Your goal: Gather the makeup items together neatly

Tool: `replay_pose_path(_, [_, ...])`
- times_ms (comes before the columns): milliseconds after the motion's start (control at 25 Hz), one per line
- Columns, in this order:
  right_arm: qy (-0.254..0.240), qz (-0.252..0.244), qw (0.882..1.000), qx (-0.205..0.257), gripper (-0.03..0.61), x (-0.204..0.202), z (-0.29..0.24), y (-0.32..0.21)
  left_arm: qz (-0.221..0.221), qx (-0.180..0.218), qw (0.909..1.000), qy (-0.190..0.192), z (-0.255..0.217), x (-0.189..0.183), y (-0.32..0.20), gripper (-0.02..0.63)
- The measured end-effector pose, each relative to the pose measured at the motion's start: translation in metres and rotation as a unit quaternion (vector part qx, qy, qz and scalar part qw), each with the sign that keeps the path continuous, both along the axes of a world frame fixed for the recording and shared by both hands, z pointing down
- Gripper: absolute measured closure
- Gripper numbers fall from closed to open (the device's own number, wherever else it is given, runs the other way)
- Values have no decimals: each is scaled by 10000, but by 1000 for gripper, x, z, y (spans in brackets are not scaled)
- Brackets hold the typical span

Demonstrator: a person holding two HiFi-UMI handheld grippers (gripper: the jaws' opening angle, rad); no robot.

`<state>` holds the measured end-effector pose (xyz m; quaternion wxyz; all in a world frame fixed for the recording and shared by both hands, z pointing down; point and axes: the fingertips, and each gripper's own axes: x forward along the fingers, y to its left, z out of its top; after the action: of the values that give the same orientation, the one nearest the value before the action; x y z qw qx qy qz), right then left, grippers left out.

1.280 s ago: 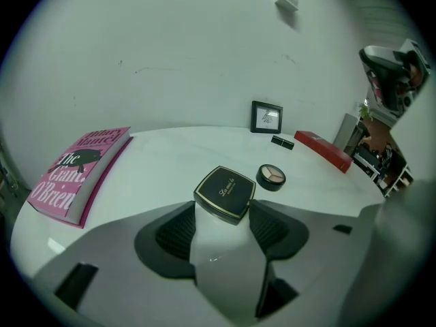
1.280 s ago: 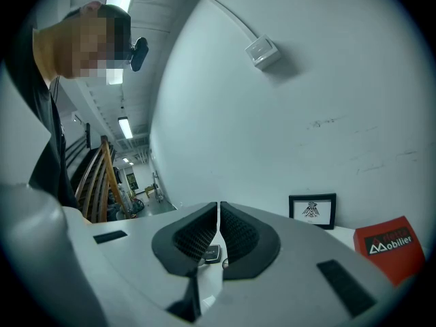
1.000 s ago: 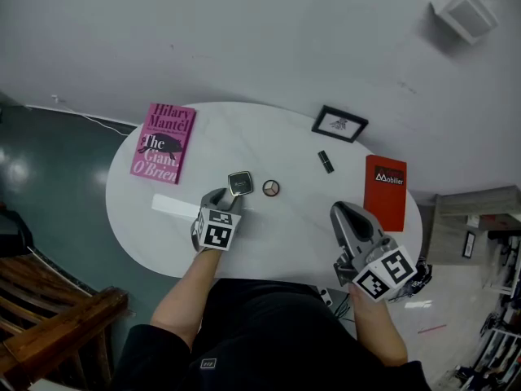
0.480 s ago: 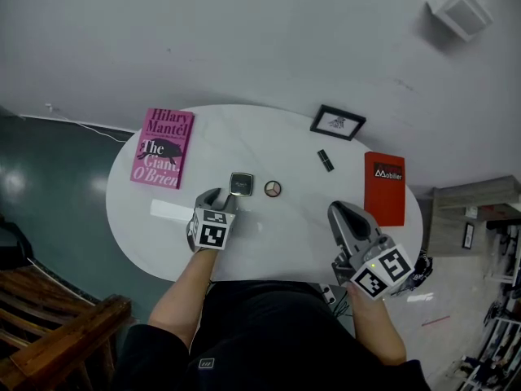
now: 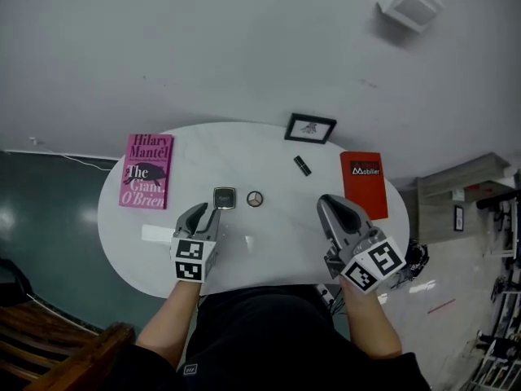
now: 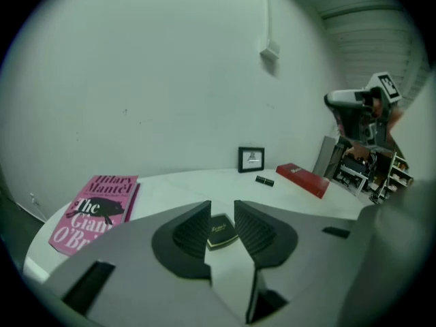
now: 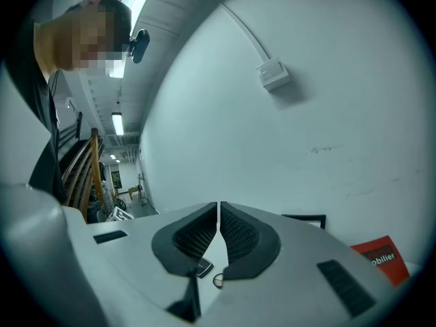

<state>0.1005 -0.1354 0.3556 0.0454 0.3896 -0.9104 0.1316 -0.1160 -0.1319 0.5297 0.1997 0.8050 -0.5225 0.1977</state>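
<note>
Left gripper [image 6: 222, 213] jaws narrowly apart, just closing, empty | right gripper [image 7: 218, 213] jaws together, empty | square compact [image 5: 224, 198] beside round compact [image 5: 255, 199] | lipstick [image 5: 303, 165] far right, ungathered

The square compact [image 5: 224, 198] is dark with a pale rim and a line of small print on its lid. It lies closed and flat on the table [image 5: 269, 149], left of the middle. Just to its right, not touching it, lies the round compact [image 5: 255, 199], small and flat, its top showing reddish and pale sections. The lipstick [image 5: 303, 165] is a short dark tube lying on its side, farther back and to the right, well apart from both, slanting from far left to near right.
</note>
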Motion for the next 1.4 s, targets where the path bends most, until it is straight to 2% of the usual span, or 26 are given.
replay_pose_path(360, [286, -62, 9995, 77, 538, 33, 9, -16, -57, 904, 9952, 367, -107, 36, -8, 563])
replay_pose_path(600, [236, -302, 9993, 12, 538, 48, 20, -27, 109, 1167, 9918, 505, -139, 78, -17, 583])
replay_pose_path(920, [645, -436, 9953, -572, 538, 60, 86, -68, 136, 1261, 9902, 586, -145, 113, -40, 591])
replay_pose_path(1120, [1100, -470, 9889, -885, 535, 51, 146, -105, 80, 1183, 9903, 719, -137, 118, -51, 591])
replay_pose_path(1280, [1562, -500, 9788, -1227, 470, 46, 197, -123, -13, 1018, 9915, 815, -131, 114, -48, 591])
replay_pose_path(1400, [1852, -387, 9709, -1470, 463, 49, 231, -134, -24, 859, 9930, 807, -118, 108, -44, 591])
